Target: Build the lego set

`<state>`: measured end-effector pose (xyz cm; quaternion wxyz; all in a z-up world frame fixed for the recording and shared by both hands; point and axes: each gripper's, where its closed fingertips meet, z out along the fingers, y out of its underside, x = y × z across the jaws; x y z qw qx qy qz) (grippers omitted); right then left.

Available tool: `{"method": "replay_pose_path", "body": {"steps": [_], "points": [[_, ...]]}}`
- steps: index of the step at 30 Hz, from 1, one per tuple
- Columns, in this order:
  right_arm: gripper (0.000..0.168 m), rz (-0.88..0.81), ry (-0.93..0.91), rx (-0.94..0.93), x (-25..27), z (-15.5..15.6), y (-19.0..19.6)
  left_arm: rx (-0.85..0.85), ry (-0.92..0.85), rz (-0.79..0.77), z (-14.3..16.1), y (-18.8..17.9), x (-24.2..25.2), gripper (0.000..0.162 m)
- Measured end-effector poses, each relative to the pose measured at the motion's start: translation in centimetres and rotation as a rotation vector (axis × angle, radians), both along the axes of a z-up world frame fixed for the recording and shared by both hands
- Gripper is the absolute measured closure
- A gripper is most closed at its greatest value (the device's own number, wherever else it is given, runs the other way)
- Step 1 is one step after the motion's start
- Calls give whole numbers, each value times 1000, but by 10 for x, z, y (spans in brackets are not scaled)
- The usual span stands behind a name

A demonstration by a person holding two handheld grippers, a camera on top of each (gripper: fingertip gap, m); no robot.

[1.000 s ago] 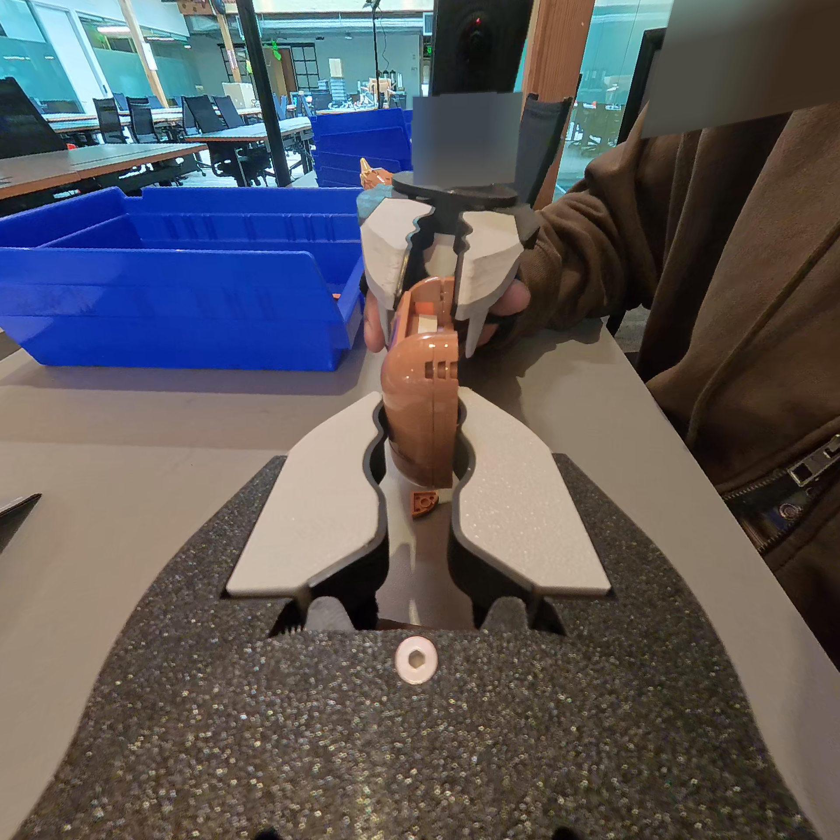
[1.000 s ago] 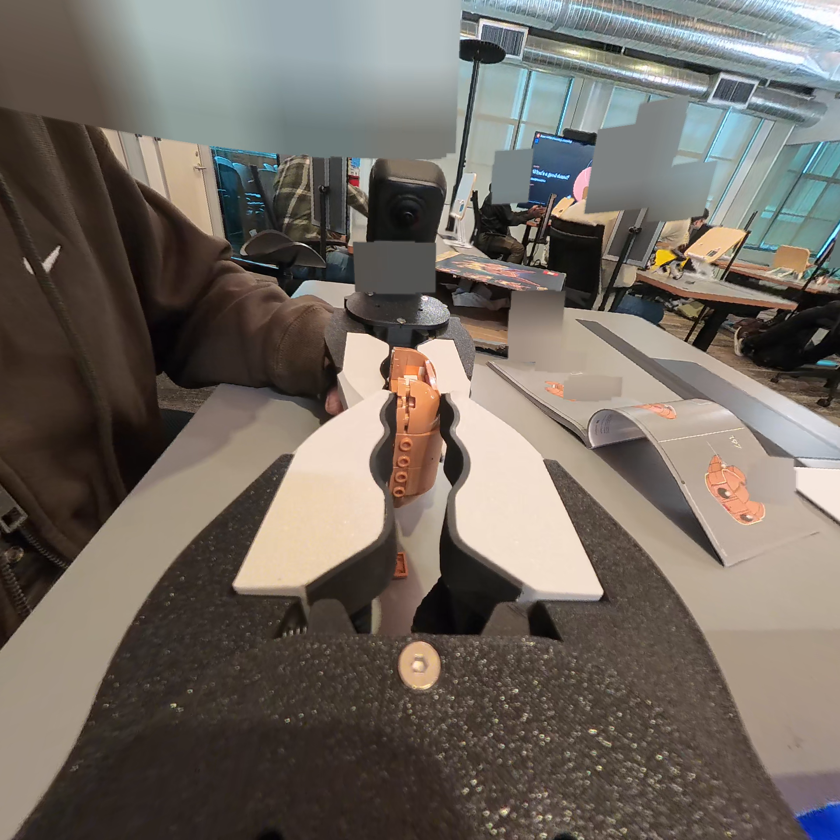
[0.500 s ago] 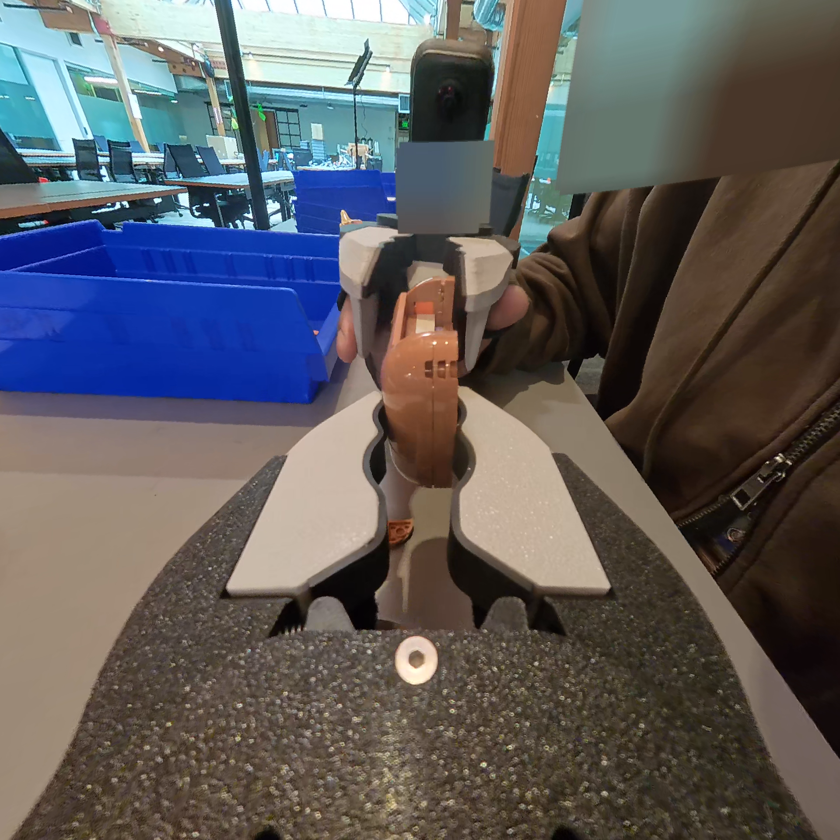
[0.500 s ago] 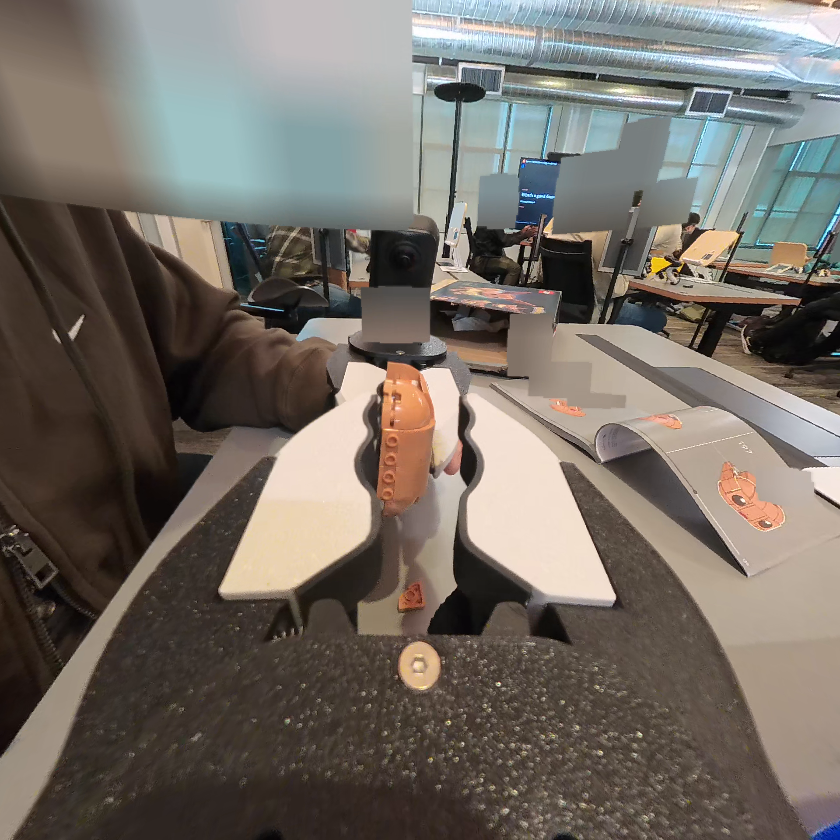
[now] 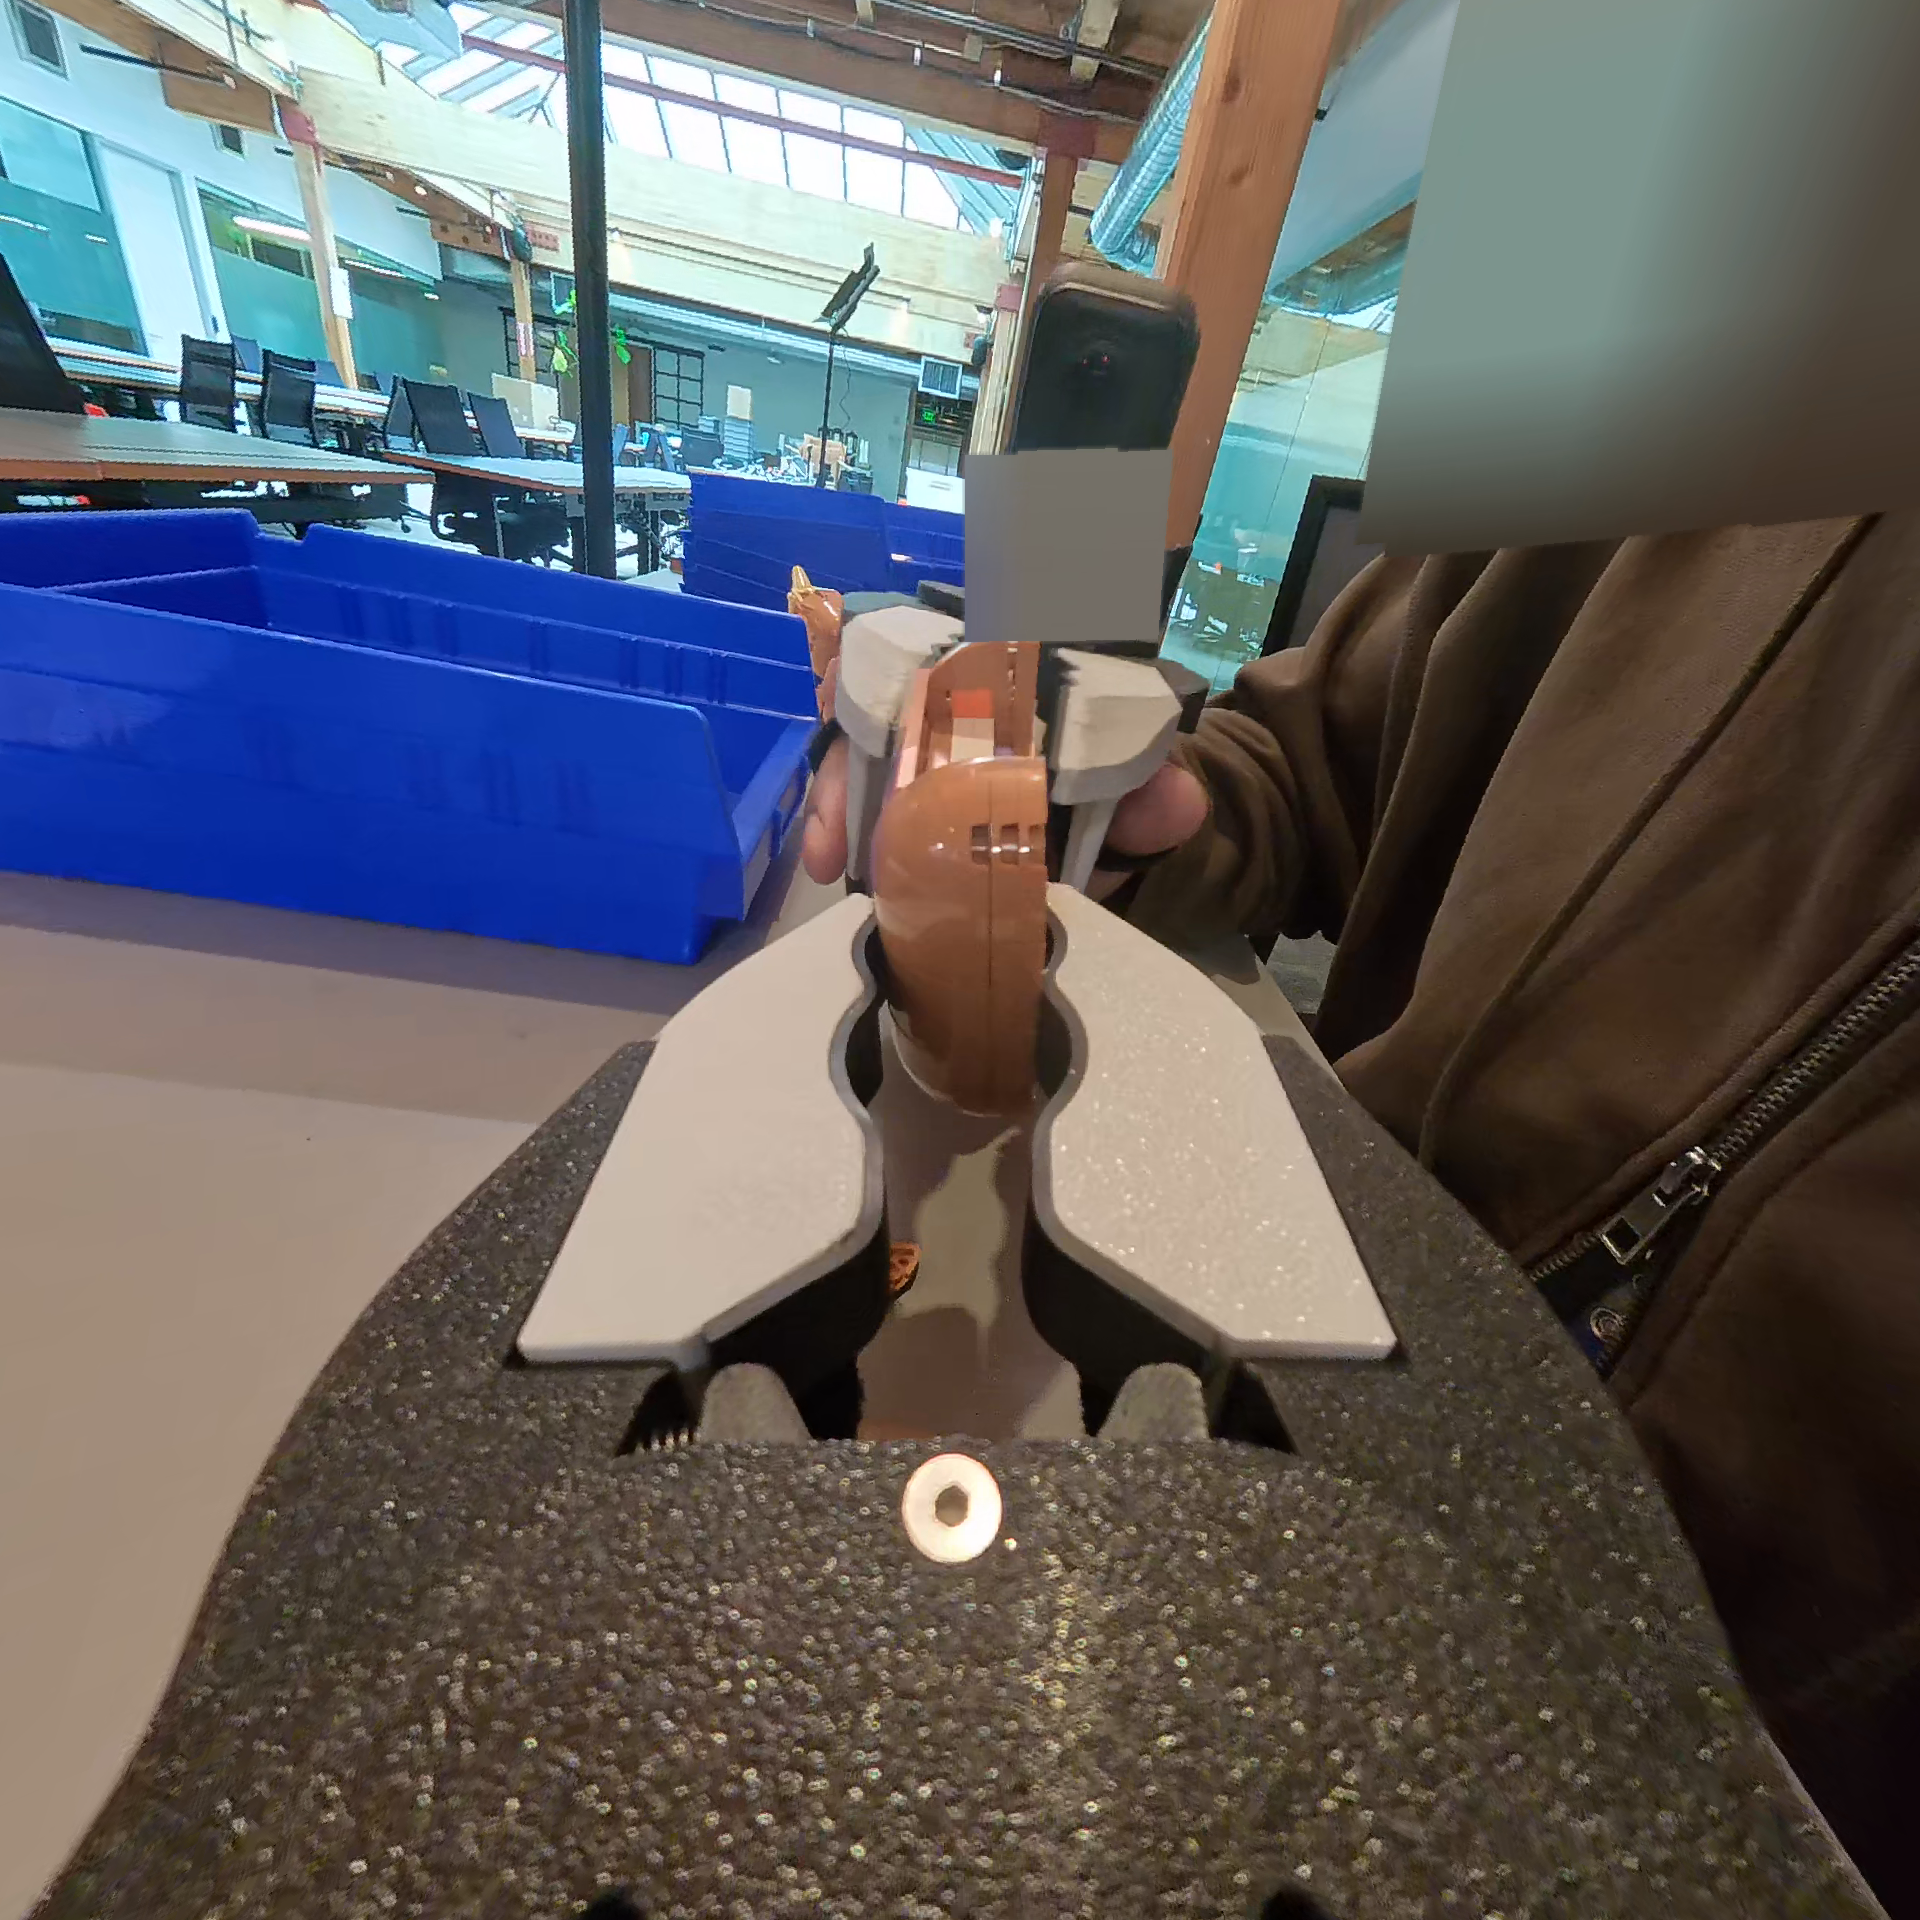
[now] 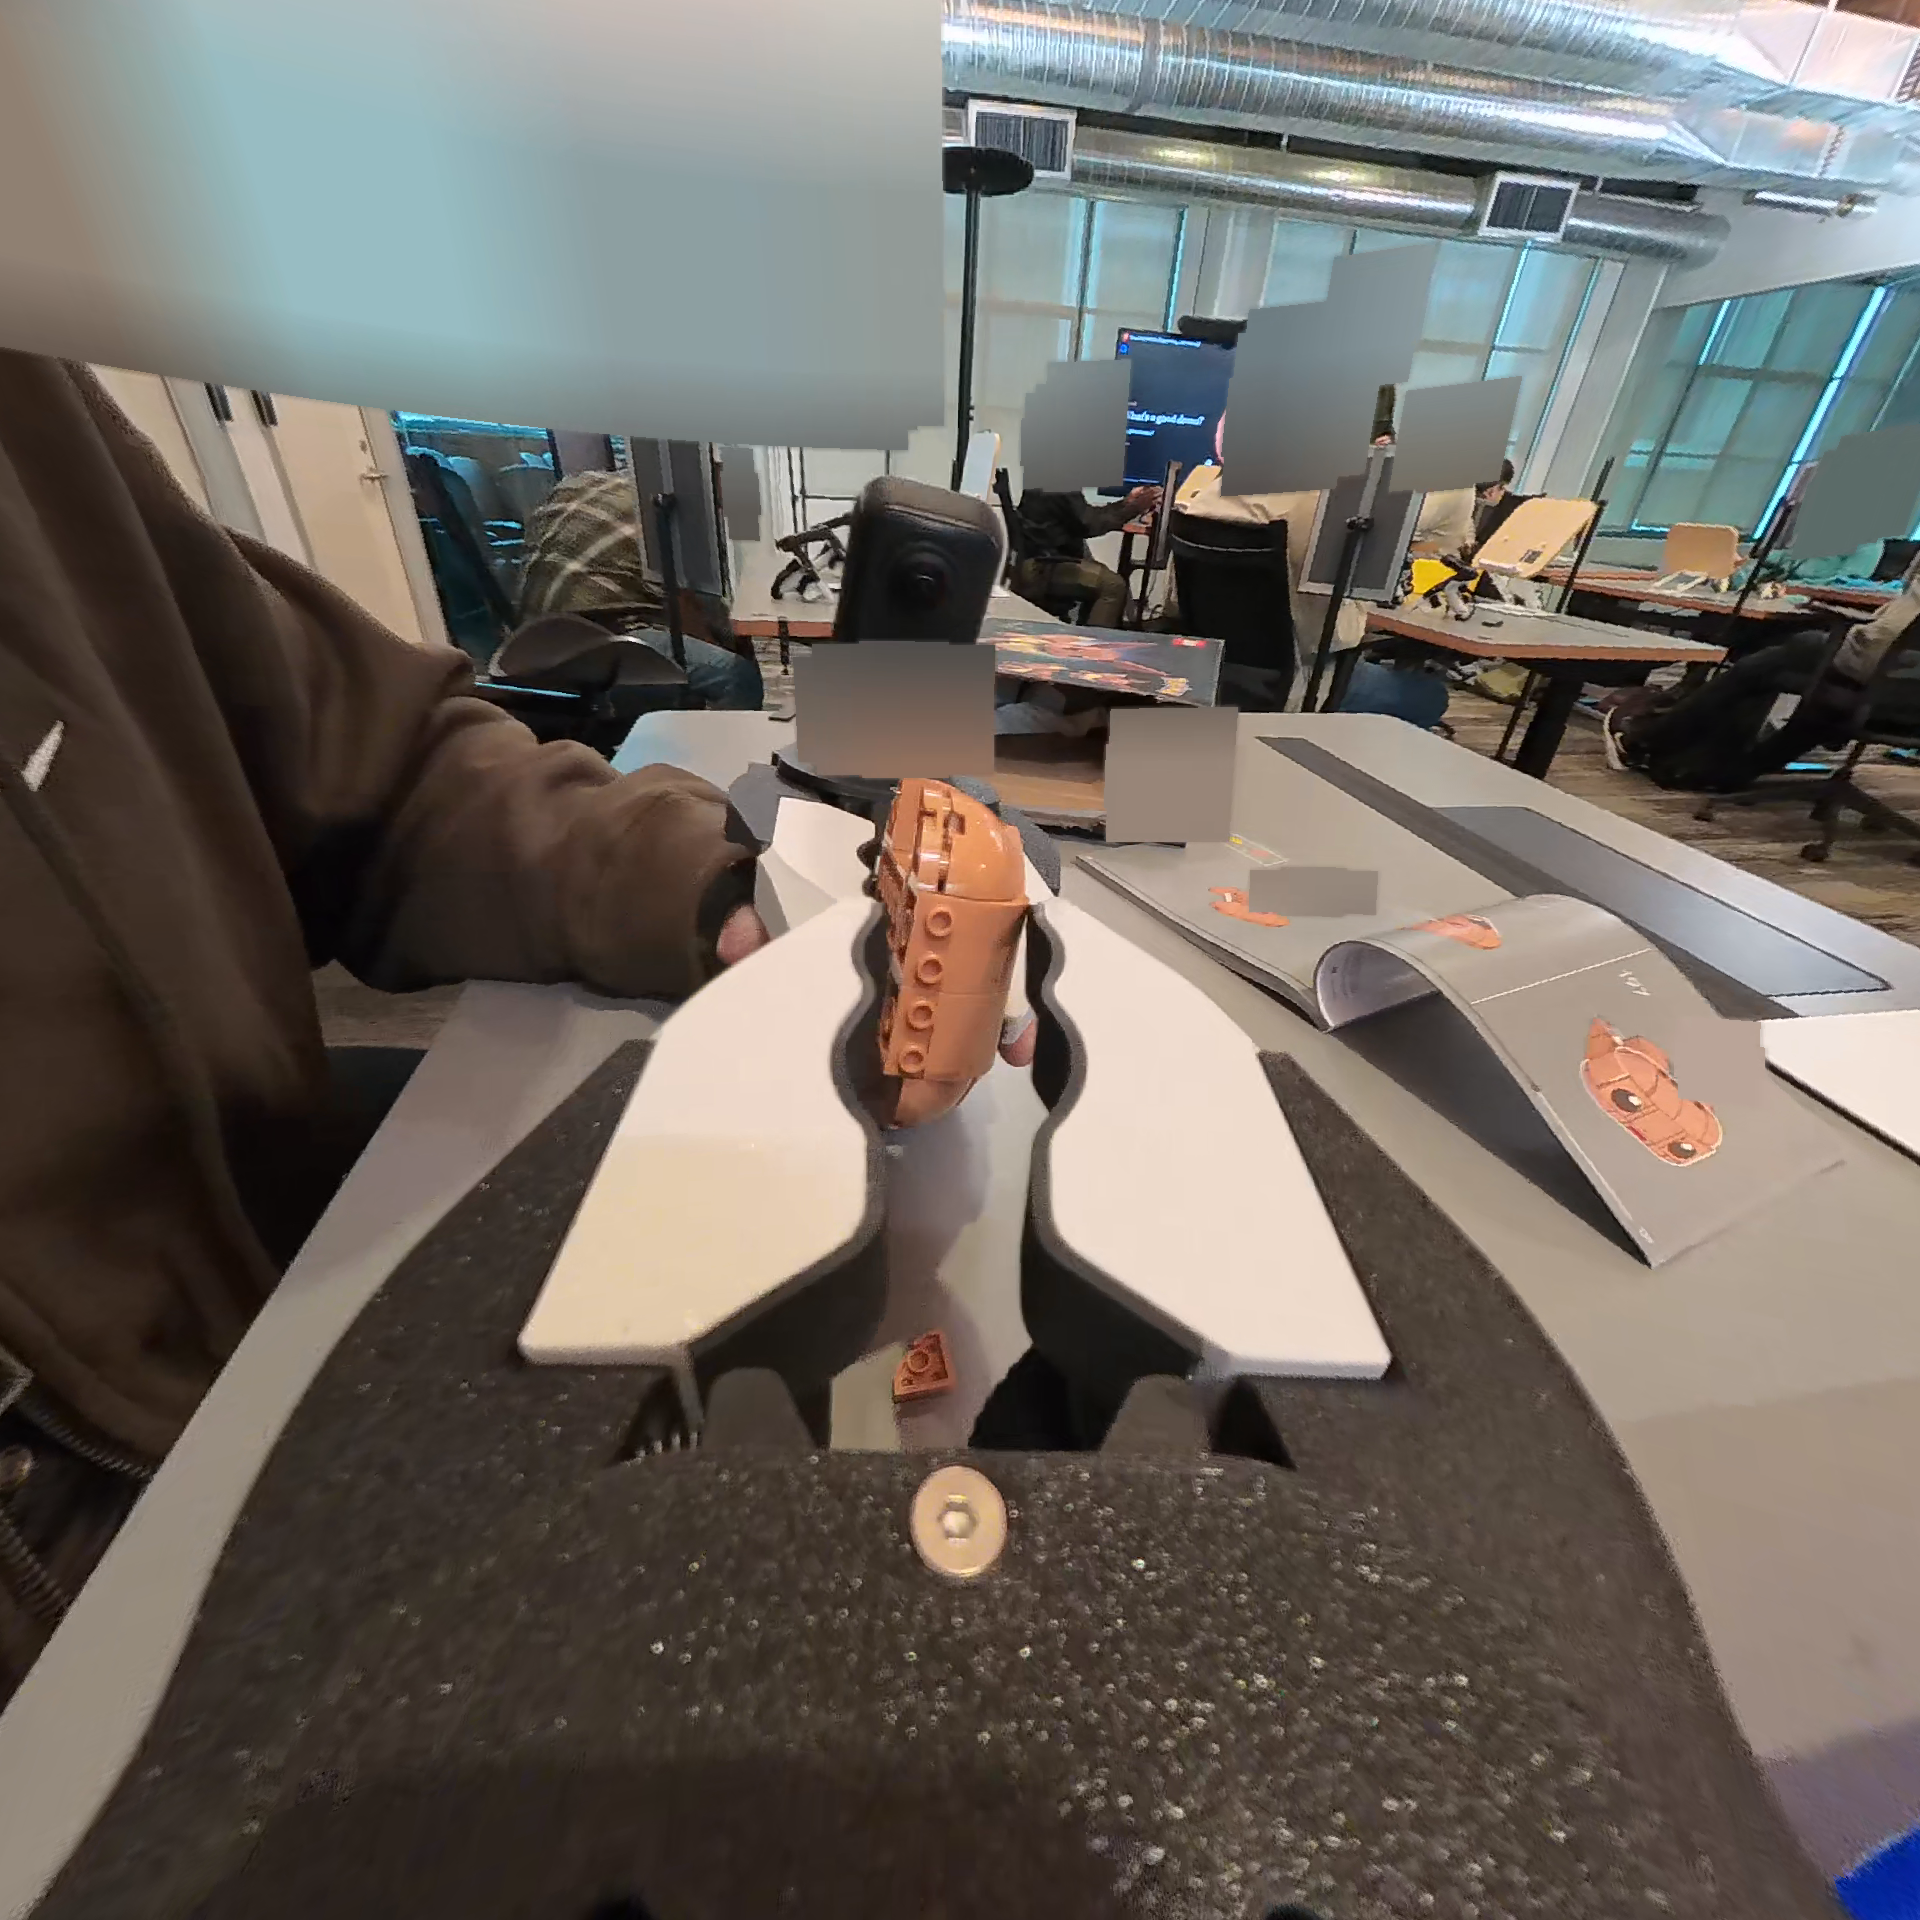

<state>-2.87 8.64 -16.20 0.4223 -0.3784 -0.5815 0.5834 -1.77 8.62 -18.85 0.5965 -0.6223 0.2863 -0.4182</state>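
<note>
The lego model (image 5: 961, 935), a rounded brown-orange shell, hangs in the air above the table (image 5: 260, 1143), between the two grippers, which face each other. Its long axis runs along the line from one gripper to the other, close to level, with one rounded end toward each camera.

In the left wrist view the left gripper (image 5: 958, 940) closes on the near end: both fingers press the model's flanks at the tips, and the smooth curved side shows. Beyond it the model's far end sits between the right gripper's grey fingers, though whether they touch it cannot be told from here.

The right wrist view shows the studded side (image 6: 930, 971), a row of round studs running down the shell. Here the model (image 6: 951, 977) lies between the tips of the right gripper (image 6: 951, 966), touching the left finger; a gap shows on the other side, so the jaws stand open around it.

A small loose brick (image 6: 923, 1369) lies on the table under the grippers; the left view shows only its edge (image 5: 902, 1265).

Only the left view shows the blue bins (image 5: 395, 769) at the table's back. Only the right view shows the open booklet (image 6: 1507, 1039) beside the grippers. A brown sleeve (image 6: 468, 831) reaches in behind each.
</note>
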Motion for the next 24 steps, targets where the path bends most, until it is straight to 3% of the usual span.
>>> {"method": "replay_pose_path", "body": {"steps": [24], "points": [[146,-23,62,91,3,3,-7,44,12,-15,1,-4,4,136]]}}
